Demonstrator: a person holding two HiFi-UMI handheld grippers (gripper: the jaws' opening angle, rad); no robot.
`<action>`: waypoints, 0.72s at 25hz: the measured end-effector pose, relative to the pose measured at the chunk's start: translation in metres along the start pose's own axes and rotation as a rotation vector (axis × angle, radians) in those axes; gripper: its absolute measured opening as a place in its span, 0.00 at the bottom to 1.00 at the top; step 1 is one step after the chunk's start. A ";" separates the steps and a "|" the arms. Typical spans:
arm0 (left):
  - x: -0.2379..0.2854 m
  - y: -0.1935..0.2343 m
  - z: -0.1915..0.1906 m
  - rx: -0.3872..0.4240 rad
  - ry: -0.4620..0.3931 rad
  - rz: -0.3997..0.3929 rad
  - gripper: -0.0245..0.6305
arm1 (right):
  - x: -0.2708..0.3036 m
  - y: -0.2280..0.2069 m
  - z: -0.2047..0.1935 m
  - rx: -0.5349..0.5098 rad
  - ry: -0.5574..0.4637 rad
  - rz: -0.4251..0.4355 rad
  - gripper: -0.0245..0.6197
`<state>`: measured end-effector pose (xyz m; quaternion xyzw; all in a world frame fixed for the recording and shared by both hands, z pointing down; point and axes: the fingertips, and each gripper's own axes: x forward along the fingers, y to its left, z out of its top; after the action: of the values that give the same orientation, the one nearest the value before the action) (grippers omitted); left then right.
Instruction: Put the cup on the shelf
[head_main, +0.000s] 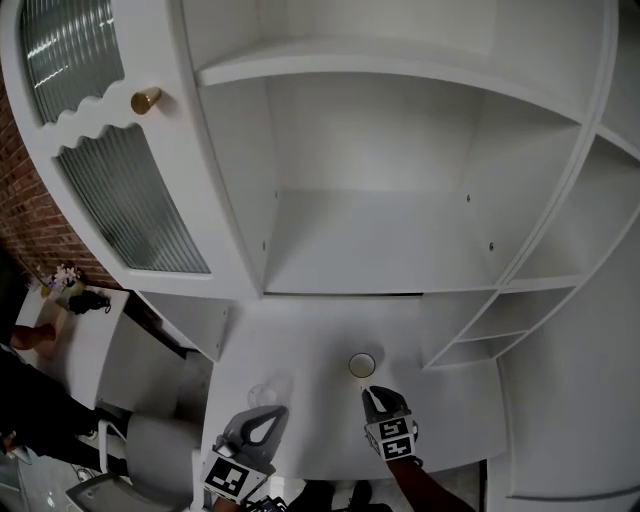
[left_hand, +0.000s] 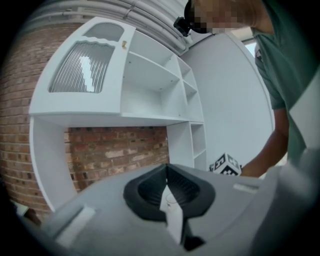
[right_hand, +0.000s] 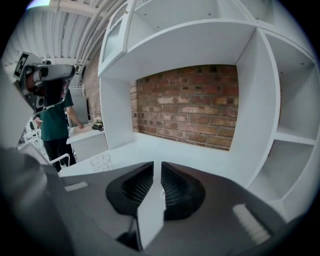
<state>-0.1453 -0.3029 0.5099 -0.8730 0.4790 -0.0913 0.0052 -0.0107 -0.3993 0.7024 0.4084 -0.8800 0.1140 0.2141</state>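
Observation:
A small pale cup (head_main: 361, 365) stands on the white counter (head_main: 300, 340) below the open shelf (head_main: 380, 250). My right gripper (head_main: 373, 394) sits just behind it, pointing at it. In the right gripper view the jaws (right_hand: 160, 176) stand a narrow slit apart, and nothing shows between them. A clear glass (head_main: 267, 392) stands to the left, also seen as the patterned glass (right_hand: 101, 161). My left gripper (head_main: 272, 410) is right behind that glass. Its fingertips meet (left_hand: 166, 167), and a small cup (left_hand: 171, 200) shows through the gap below them.
The white shelf unit has a ribbed-glass door (head_main: 130, 200) with a brass knob (head_main: 146, 100) at the left and small side compartments (head_main: 500, 320) at the right. Brick wall (right_hand: 195, 115) shows behind the niche. Another person (right_hand: 52, 125) stands by a side table (head_main: 70, 340).

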 end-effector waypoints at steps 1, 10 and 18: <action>0.000 0.002 -0.003 -0.005 0.004 0.000 0.04 | 0.006 0.000 -0.006 0.007 0.015 -0.006 0.12; -0.001 0.021 -0.030 -0.040 0.043 0.001 0.04 | 0.064 -0.009 -0.061 0.093 0.147 -0.088 0.21; -0.005 0.038 -0.053 -0.069 0.076 -0.002 0.04 | 0.095 -0.015 -0.087 0.146 0.202 -0.177 0.27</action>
<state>-0.1880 -0.3150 0.5576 -0.8690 0.4809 -0.1078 -0.0433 -0.0298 -0.4402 0.8240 0.4851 -0.8040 0.1989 0.2806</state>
